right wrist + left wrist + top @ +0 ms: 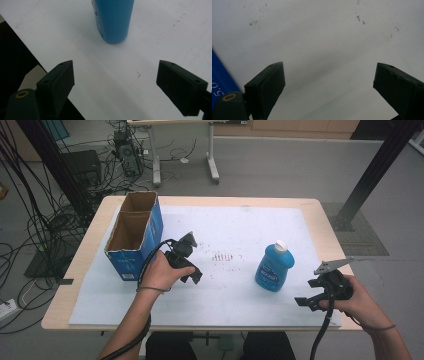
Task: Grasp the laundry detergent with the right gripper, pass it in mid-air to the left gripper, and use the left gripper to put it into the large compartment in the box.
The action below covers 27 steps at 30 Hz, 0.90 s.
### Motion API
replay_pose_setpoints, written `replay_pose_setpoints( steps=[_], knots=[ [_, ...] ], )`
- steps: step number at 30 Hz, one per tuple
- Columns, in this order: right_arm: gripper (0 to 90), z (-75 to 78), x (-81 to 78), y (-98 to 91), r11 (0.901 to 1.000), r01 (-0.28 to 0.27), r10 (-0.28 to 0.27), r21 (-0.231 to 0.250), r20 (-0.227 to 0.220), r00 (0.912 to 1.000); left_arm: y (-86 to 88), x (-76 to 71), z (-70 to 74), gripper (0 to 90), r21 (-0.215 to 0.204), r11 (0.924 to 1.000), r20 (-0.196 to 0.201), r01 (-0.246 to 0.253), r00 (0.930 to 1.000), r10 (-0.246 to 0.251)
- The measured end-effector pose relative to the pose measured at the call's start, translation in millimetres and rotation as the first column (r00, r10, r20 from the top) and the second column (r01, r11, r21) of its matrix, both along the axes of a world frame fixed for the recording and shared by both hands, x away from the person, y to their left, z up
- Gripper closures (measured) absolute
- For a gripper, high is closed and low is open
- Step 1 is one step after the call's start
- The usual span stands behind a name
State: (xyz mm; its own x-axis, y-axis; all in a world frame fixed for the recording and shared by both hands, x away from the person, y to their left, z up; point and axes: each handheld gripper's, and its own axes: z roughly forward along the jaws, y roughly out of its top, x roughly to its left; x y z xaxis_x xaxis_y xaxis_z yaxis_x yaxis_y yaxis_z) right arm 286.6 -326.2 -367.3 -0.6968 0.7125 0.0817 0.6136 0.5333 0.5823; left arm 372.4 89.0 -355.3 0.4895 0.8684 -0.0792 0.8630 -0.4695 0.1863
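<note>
A blue bottle (274, 266) with a white cap stands upright on the white mat (235, 227), right of the middle. Its lower body (113, 20) rises ahead of my right gripper (115, 82), whose jaws stand open and empty a short way off. In the high view the right gripper (306, 301) sits near the table's front right edge, to the right of the bottle. My left gripper (196, 276) hovers low over the mat beside a blue cardboard box (134, 234). Its jaws are wide apart over bare mat (324, 50), with nothing between them (329, 85).
The open-topped box has a blue wall (220, 82) close on the left gripper's left. A patch of reddish marks (223, 256) stains the mat's middle. The wooden table's (85, 265) front edge lies just under the right gripper. Cables and black posts stand on the floor beyond.
</note>
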Motion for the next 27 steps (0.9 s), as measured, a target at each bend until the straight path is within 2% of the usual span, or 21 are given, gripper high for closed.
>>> replay_pose_setpoints(
  steps=[12,19,27],
  knots=[
    [13.4,-10.6,1.8,3.1,0.9989,-0.003,0.000,0.047,0.058,0.9983,-0.7,-0.8,-0.2,10.6,0.017,0.9999,-0.014,0.002,0.9999,-0.002],
    [13.0,-12.5,1.2,5.8,0.9950,-0.019,0.006,0.098,0.133,0.9910,-0.6,-1.2,1.0,10.6,0.020,0.9998,-0.016,0.003,0.9999,-0.003],
    [12.8,-17.8,1.7,6.8,0.9926,-0.018,0.001,0.120,0.146,0.9892,-0.6,-1.6,1.3,10.6,0.023,0.9997,-0.021,0.005,0.9998,-0.004]
  ],
)
